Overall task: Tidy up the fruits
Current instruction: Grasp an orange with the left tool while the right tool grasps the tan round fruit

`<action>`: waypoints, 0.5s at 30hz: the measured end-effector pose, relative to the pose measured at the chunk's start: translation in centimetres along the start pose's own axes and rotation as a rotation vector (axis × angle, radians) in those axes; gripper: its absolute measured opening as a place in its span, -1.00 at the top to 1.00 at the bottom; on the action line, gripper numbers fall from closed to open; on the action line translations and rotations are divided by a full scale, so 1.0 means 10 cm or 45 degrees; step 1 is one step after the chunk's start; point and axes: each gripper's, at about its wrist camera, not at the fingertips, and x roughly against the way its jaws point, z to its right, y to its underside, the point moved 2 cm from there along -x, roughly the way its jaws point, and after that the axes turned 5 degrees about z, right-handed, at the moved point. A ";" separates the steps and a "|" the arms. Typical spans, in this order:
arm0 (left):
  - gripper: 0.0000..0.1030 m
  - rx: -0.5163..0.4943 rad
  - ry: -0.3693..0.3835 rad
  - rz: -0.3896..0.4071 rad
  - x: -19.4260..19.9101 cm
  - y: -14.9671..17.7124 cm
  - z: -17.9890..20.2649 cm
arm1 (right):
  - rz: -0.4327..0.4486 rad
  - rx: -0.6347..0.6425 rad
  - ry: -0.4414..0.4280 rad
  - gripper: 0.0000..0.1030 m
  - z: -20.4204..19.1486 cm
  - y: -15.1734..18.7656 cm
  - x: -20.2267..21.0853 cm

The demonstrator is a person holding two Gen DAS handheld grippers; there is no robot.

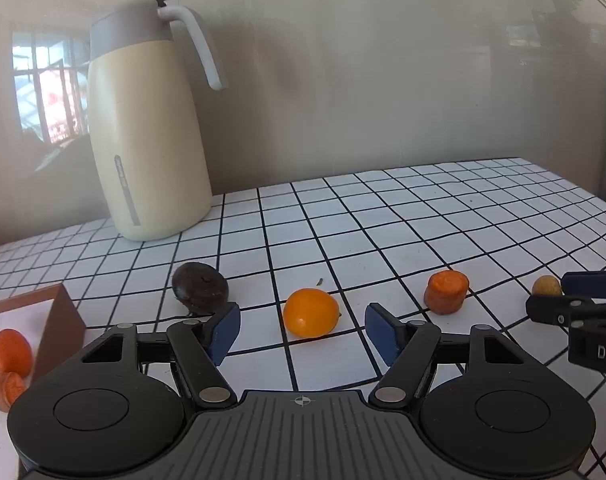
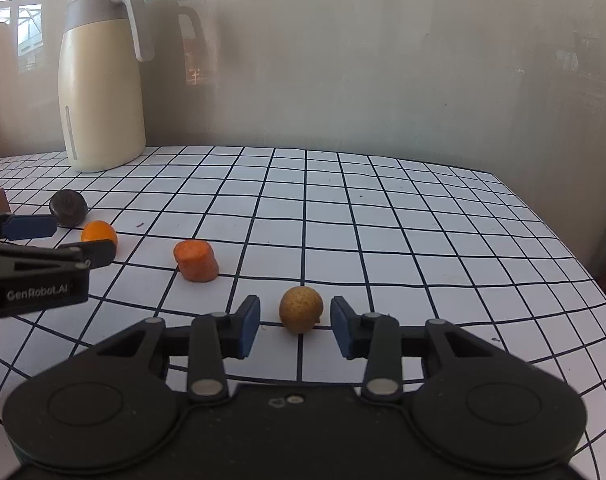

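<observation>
Orange citrus (image 1: 311, 313) looks light, smooth, roll-prone; I'd pinch its middle — left claw (image 1: 302, 333) and right claw (image 2: 295, 327) both spread, empty.

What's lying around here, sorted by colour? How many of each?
Orange: 4 (round orange fruit, carrot chunk, two orange pieces in the brown box)
Dark brown: 1 (wrinkled fruit)
Tan: 1 (small round fruit)
Cream: 1 (jug)
Total: 7
</observation>
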 end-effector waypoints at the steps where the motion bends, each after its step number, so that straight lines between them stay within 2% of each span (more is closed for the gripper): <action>1: -0.35 0.009 0.003 -0.015 -0.03 0.00 0.00 | 0.000 -0.001 -0.004 0.42 0.00 0.00 0.00; 5: -0.35 0.032 0.016 -0.051 -0.14 -0.01 -0.02 | -0.005 -0.007 -0.009 0.46 0.01 -0.01 -0.03; 10: -0.35 -0.009 0.021 -0.081 -0.19 -0.01 0.05 | -0.029 -0.017 -0.008 0.53 0.02 0.01 -0.07; 12: -0.16 -0.030 0.035 -0.085 -0.20 -0.01 0.08 | -0.031 -0.022 -0.008 0.54 0.02 0.01 -0.08; 13: 0.12 -0.036 0.047 -0.082 -0.20 -0.02 0.09 | -0.032 -0.028 -0.007 0.57 0.03 0.01 -0.08; 14: 0.28 -0.046 0.048 -0.078 -0.20 -0.02 0.11 | -0.035 -0.033 -0.014 0.63 0.03 0.01 -0.09; 15: 0.32 -0.060 0.041 -0.075 -0.19 -0.02 0.13 | -0.035 -0.046 -0.015 0.70 0.04 0.01 -0.08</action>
